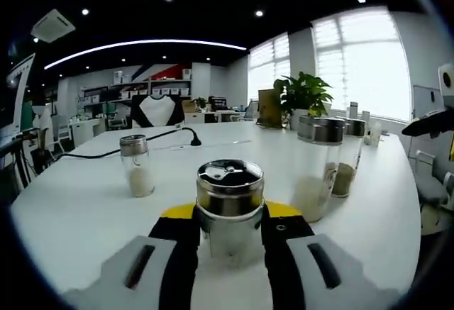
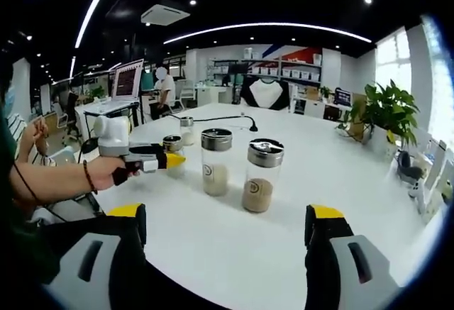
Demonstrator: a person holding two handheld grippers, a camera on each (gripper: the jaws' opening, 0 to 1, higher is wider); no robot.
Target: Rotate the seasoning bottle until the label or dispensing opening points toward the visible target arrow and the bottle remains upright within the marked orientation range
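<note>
Jaws, left: left gripper (image 1: 228,242) has both jaws pressed against the glass sides of the seasoning bottle (image 1: 229,207), pinching it just below the metal cap.
Jaws, right: right gripper (image 2: 227,235) stands spread wide, nothing between the yellow-tipped jaws, hovering over the white table (image 2: 234,260).
Bottle position: upright on the near part of the table, dispensing lid (image 1: 230,174) facing up toward the camera; in the right gripper view it sits at far left, mostly hidden by the person's hand (image 2: 113,172).
Neighbours: small shaker (image 1: 137,166) to the far left, two tall jars (image 1: 317,172) to the right, both apart from the held bottle.
Target arrow: cannot tell; no marking is legible on the table.
Step in hand: judged to be the twist itself.
Doing it well: turn about the bottle's vertical axis, keep the base flat, grip firm but even so the glass does not slip or tip, stop once the opening lines up.
</note>
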